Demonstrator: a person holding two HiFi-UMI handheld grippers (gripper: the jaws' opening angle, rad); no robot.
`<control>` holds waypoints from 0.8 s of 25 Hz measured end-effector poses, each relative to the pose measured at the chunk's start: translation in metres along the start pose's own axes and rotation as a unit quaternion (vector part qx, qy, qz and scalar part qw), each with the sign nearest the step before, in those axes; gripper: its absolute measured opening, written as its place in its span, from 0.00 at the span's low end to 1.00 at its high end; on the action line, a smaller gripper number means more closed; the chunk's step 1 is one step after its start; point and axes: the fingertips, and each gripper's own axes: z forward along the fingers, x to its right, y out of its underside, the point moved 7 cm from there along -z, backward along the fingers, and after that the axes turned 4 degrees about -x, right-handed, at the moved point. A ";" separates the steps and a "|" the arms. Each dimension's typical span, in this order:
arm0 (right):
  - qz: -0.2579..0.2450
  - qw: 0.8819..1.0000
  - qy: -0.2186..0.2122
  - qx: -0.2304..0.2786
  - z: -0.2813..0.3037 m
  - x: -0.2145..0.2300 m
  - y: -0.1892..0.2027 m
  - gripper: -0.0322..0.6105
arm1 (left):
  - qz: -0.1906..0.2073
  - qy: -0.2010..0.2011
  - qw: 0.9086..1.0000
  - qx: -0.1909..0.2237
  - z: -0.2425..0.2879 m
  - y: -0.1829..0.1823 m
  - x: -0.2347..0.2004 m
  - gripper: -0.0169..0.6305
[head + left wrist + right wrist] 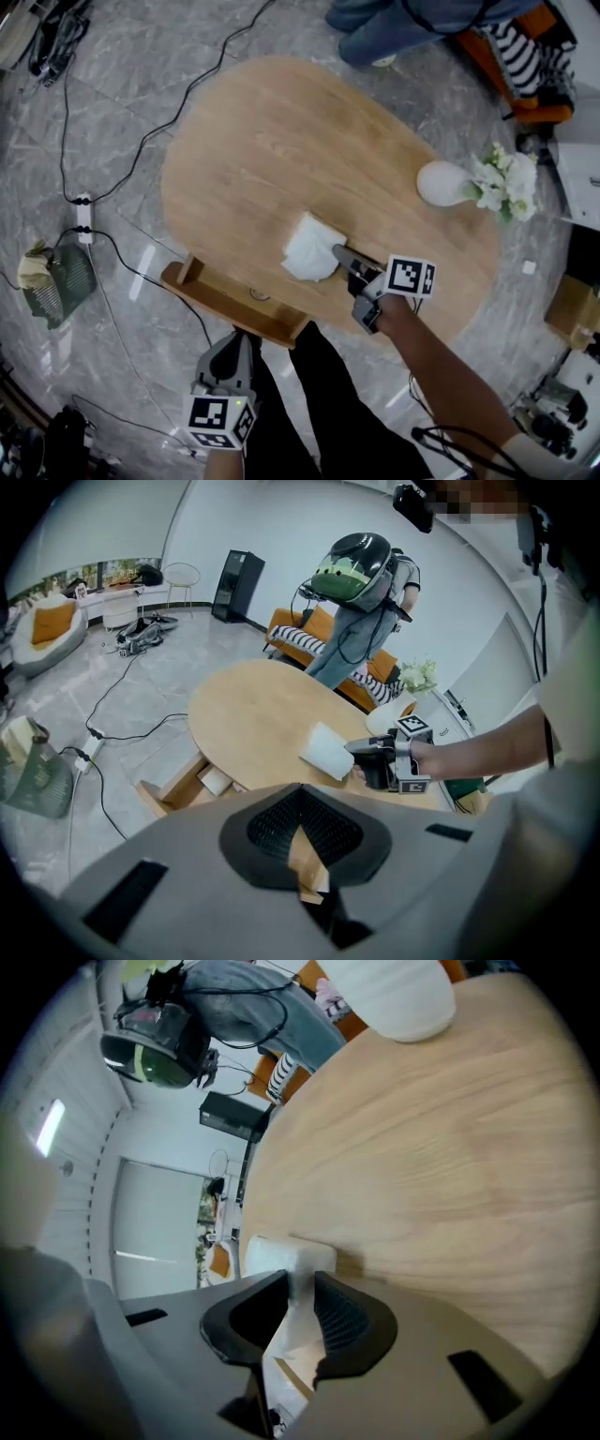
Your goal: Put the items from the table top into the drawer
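Observation:
A white soft pack (309,247) lies on the oval wooden table (272,141) near its front edge. My right gripper (342,255) reaches it from the right, and its jaws close on the pack's near edge (281,1260), with white filling the gap between the pads. The left gripper view shows the same grip on the pack (328,752). Below the table edge the wooden drawer (225,298) stands pulled out, and a pale item (217,780) lies inside it. My left gripper (230,354) hangs low in front of the drawer, jaws together and empty.
A white vase (442,183) with white flowers (502,183) stands at the table's right end. A person (403,23) stands beyond the far edge. Cables and a power strip (82,216) lie on the floor at left, near a green bag (56,281).

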 end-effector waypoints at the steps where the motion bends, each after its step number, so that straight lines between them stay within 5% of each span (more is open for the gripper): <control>1: 0.008 1.000 -0.008 0.002 0.001 0.000 0.000 0.20 | -0.002 -0.001 1.000 0.000 0.000 0.001 -0.001 0.03; 5: 0.006 1.000 -0.012 -0.007 -0.001 -0.002 0.002 0.13 | -0.012 -0.006 1.000 0.000 0.002 0.004 -0.005 0.03; 20: -0.027 0.996 -0.088 -0.018 0.005 -0.032 0.024 0.11 | -0.027 -0.010 0.999 0.016 -0.015 0.020 -0.014 0.03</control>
